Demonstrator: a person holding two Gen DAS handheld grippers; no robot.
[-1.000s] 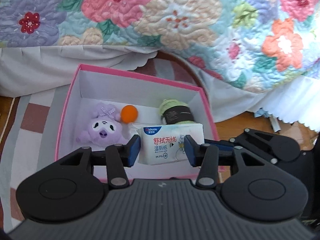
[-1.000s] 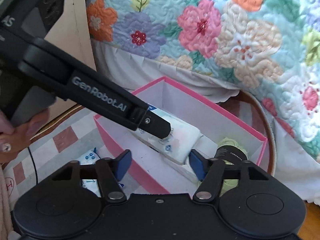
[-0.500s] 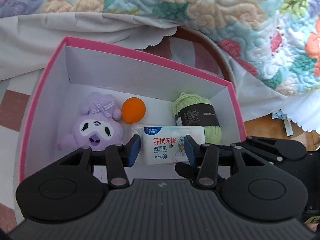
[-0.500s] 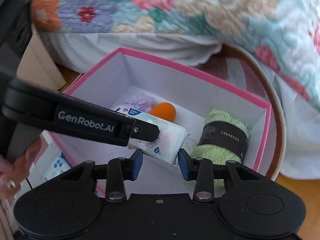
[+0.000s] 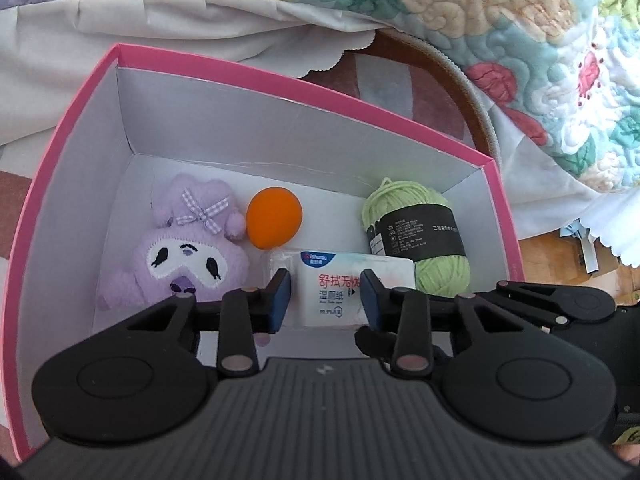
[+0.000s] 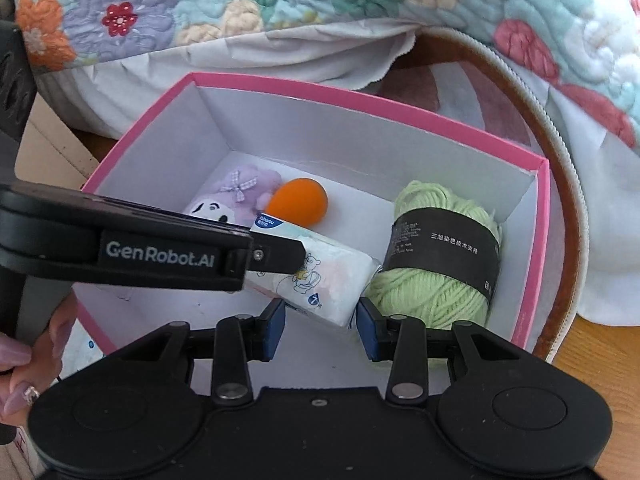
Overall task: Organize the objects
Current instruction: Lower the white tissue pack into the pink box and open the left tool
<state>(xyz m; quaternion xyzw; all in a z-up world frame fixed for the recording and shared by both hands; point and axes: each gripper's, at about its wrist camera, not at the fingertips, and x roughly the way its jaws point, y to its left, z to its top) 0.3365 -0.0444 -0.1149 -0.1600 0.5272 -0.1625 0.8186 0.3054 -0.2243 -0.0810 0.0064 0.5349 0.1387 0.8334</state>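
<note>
The left gripper clamps the wipes low inside the box, between plush and yarn. The right gripper hangs empty, jaws apart, close by. Releasing now could tip the pack onto the ball or snag the yarn.

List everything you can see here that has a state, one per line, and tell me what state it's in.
Pink box: open, no lid on.
Wet wipes pack: held by the left gripper, down inside the box.
Left gripper: shut on the pack.
Right gripper: open, empty.
Yarn ball: wound, banded, lying in box.
Purple plush: lying face up.
Orange ball: resting in box.
</note>
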